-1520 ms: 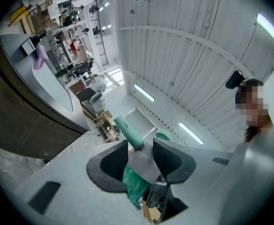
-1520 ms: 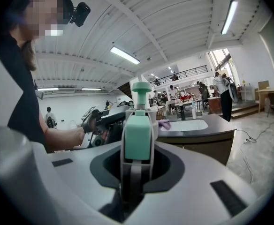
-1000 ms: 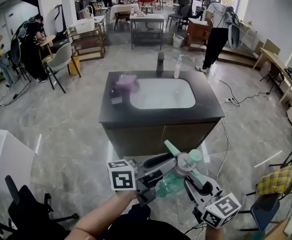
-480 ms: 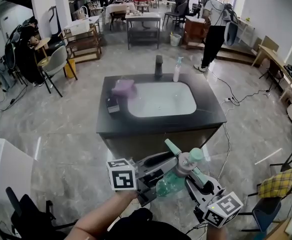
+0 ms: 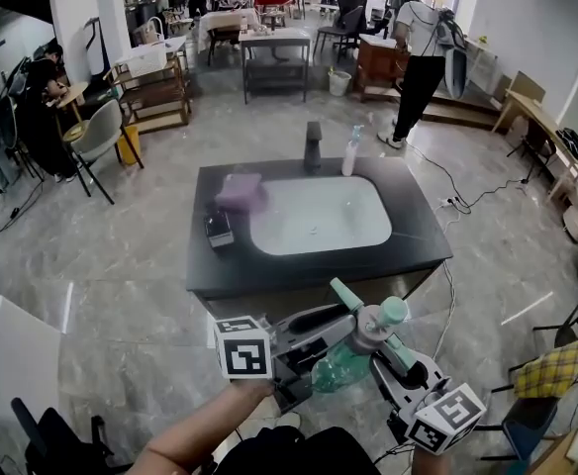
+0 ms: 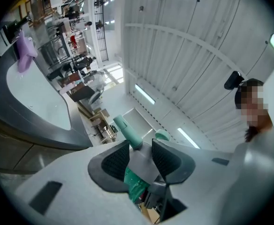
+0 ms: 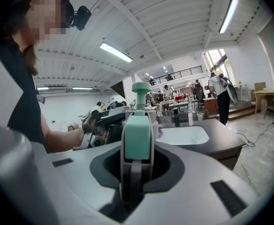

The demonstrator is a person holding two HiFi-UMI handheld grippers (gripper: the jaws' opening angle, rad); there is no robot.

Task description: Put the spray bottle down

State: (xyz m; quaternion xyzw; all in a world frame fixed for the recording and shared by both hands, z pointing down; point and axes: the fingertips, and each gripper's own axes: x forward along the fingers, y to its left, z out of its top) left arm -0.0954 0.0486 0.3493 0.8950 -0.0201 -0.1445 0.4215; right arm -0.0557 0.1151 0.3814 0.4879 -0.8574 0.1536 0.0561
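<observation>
Spray bottle held in the air just off the near edge of the sink counter, left gripper clamped on its grey head, right gripper closed on its mint trigger, nozzle toward the counter

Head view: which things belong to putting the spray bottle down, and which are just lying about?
In play: spray bottle, gripped by left tongs and right tongs; counter, the likely landing spot.
Lying about: purple cloth, dark box, pump bottle, faucet, sink.
</observation>
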